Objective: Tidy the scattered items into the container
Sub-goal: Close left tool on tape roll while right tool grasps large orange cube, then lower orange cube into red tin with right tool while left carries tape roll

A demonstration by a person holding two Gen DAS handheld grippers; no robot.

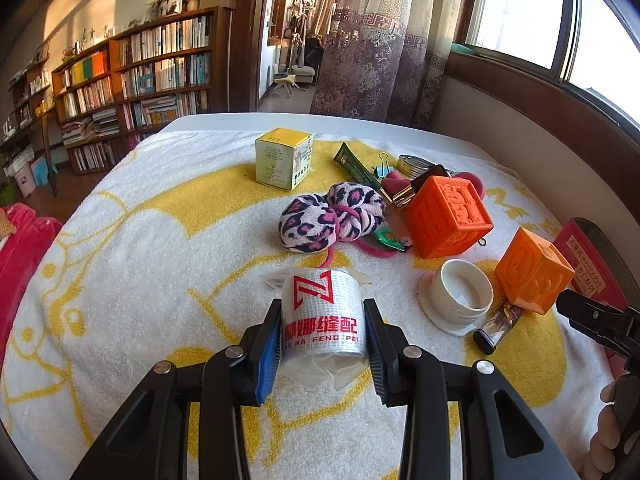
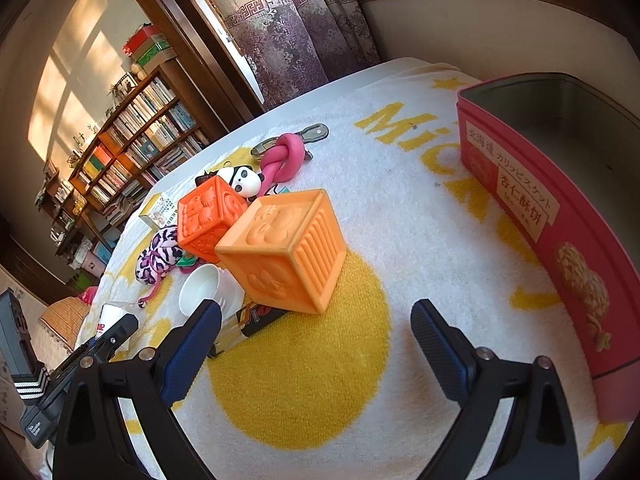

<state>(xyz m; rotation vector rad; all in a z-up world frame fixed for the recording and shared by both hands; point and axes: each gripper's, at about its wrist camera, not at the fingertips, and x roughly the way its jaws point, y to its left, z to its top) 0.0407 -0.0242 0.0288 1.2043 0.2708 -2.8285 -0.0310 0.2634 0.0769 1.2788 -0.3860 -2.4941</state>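
My left gripper point(image 1: 323, 322) is shut on a white roll of mesh tape point(image 1: 322, 312) wrapped in clear plastic with red print, low over the yellow-and-white towel point(image 1: 140, 280). The same roll point(image 2: 110, 316) shows at the left of the right wrist view. My right gripper point(image 2: 316, 320) stands open over the towel point(image 2: 400, 200), nothing between its fingers, just short of a light orange cube point(image 2: 284, 248). The red biscuit tin point(image 2: 560, 200) stands open to its right; its corner point(image 1: 592, 256) shows in the left wrist view.
Scattered ahead: dark orange cube point(image 1: 448, 216), light orange cube point(image 1: 532, 270), white lid point(image 1: 460, 296), leopard-print scrunchie point(image 1: 332, 216), yellow box point(image 1: 284, 158), green tube point(image 1: 356, 166), binder clip point(image 1: 382, 168), small dark tube point(image 1: 496, 326). Panda toy point(image 2: 244, 180) and knotted pink band point(image 2: 282, 158) lie behind.
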